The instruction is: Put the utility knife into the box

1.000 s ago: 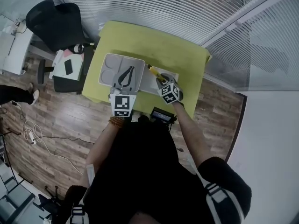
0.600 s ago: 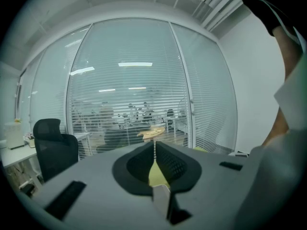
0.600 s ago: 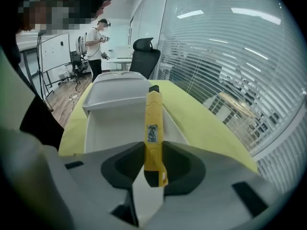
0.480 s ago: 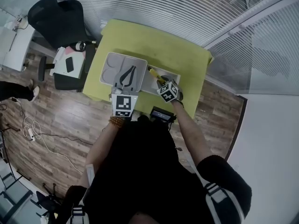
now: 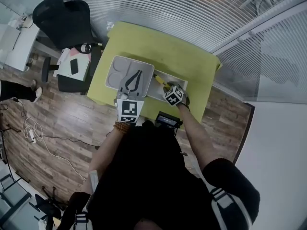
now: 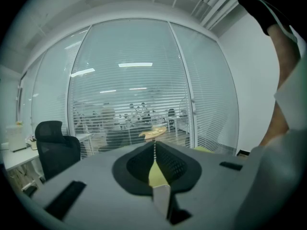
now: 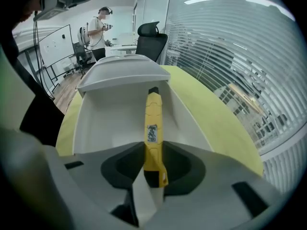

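The yellow utility knife point(image 5: 159, 80) point(image 7: 153, 128) is gripped at its near end by my right gripper point(image 5: 166, 86) point(image 7: 153, 169). Its long body points out over the inside of the white box point(image 5: 176, 78) point(image 7: 103, 123), just above the box floor. The box stands on the yellow-green table point(image 5: 158, 47), to the right of a grey tray. My left gripper point(image 5: 130, 97) point(image 6: 154, 152) hovers at the tray's near edge, tilted up toward the windows. Its pads meet at the tips with nothing held.
The grey tray point(image 5: 115, 68) holds black pliers point(image 5: 132, 80). A black device point(image 5: 167, 120) sits by the table's near edge. A black office chair point(image 5: 62, 16) and a small side table point(image 5: 72, 68) stand to the left. A person point(image 7: 98, 28) stands far off. Glass walls with blinds lie beyond the table.
The head view has shifted slightly. The right gripper keeps hold of the knife over the box, edged a little left; the left gripper stays at the tray's near edge.
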A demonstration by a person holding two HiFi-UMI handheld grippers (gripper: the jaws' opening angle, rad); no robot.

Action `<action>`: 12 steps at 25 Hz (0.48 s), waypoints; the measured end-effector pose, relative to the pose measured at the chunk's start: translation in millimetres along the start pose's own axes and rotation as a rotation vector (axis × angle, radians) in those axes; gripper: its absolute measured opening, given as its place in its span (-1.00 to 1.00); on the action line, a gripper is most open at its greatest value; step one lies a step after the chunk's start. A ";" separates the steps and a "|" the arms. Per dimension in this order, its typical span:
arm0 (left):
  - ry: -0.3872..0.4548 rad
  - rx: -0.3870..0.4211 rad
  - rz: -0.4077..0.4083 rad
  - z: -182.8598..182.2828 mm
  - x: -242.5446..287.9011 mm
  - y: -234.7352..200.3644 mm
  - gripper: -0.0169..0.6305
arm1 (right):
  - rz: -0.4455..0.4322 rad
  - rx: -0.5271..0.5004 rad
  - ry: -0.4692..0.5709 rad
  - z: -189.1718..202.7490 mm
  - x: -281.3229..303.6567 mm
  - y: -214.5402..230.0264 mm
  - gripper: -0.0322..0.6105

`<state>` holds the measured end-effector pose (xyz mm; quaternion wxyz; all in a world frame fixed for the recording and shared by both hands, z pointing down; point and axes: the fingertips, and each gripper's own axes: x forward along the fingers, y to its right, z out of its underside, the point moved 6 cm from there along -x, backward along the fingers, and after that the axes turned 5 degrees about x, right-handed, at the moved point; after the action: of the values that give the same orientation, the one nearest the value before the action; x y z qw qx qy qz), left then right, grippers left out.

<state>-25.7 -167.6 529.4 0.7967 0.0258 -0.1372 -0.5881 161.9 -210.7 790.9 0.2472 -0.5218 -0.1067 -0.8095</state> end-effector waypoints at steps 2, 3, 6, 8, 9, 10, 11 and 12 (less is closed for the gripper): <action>-0.001 -0.002 -0.005 0.1 0.2 -0.9 -0.88 | -0.004 -0.010 -0.024 0.1 3.6 0.0 -0.56; -0.002 -0.003 -0.008 0.4 0.0 -1.4 -0.88 | -0.006 -0.012 -0.036 -0.1 5.2 0.3 -0.56; -0.005 -0.007 -0.017 2.4 -1.9 -3.3 -0.88 | -0.018 -0.008 -0.052 -0.8 7.0 0.8 -0.56; -0.007 -0.011 -0.023 3.3 -2.9 -4.7 -0.88 | -0.018 -0.007 -0.051 -2.0 6.0 1.5 -0.55; -0.006 -0.013 -0.026 3.0 -2.7 -5.4 -0.88 | -0.019 -0.002 -0.054 -2.4 5.8 1.9 -0.55; -0.006 -0.014 -0.027 2.5 -2.2 -5.9 -0.88 | -0.021 0.002 -0.057 -2.9 6.0 2.5 -0.55; -0.005 -0.014 -0.028 1.9 -1.5 -6.1 -0.88 | -0.020 0.003 -0.058 -3.5 6.1 3.2 -0.55; -0.004 -0.014 -0.027 1.4 -1.0 -5.8 -0.88 | -0.018 0.003 -0.057 -3.7 5.9 3.7 -0.55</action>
<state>-31.7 -168.2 529.4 0.7885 0.0210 -0.1346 -0.5997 158.9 -217.1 794.3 0.2374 -0.5434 -0.1195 -0.7963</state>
